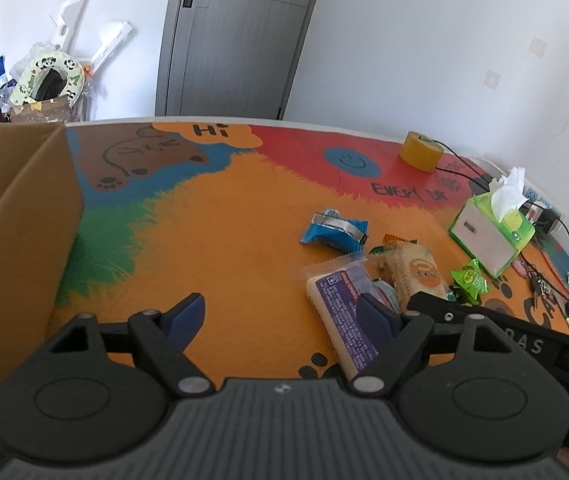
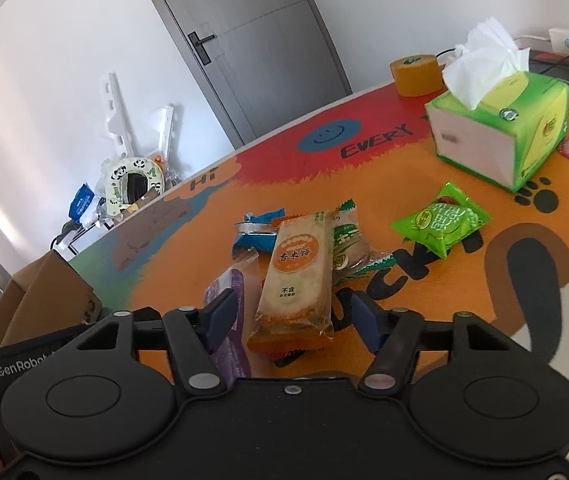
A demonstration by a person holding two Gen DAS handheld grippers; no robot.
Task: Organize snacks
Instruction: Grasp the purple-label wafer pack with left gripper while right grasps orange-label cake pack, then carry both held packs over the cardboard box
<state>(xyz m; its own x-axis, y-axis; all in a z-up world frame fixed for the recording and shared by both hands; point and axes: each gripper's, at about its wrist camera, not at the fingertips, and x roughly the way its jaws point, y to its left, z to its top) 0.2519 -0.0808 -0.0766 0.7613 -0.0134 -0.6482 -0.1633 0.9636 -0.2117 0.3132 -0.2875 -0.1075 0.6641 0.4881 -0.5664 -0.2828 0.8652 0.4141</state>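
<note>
Several snack packets lie in a heap on the colourful table mat. In the right wrist view, an orange-labelled rice cracker packet [image 2: 298, 276] lies between the fingers of my right gripper [image 2: 292, 312]. There is a gap on each side, so the gripper is open. A purple packet [image 2: 230, 344] lies under its left finger. In the left wrist view, my left gripper [image 1: 282, 316] stands open over bare mat, its right finger above the purple packet [image 1: 340, 312]. A blue packet [image 1: 334, 230] and a green packet [image 1: 469, 280] lie further off. A cardboard box [image 1: 16, 208] stands at the left.
A green tissue box [image 2: 500, 132] and a yellow tape roll [image 2: 414, 74] stand at the back right, with cables and keys beyond them. A green-and-white packet [image 2: 346, 240] lies under the cracker packet. The table's far edge faces a grey door.
</note>
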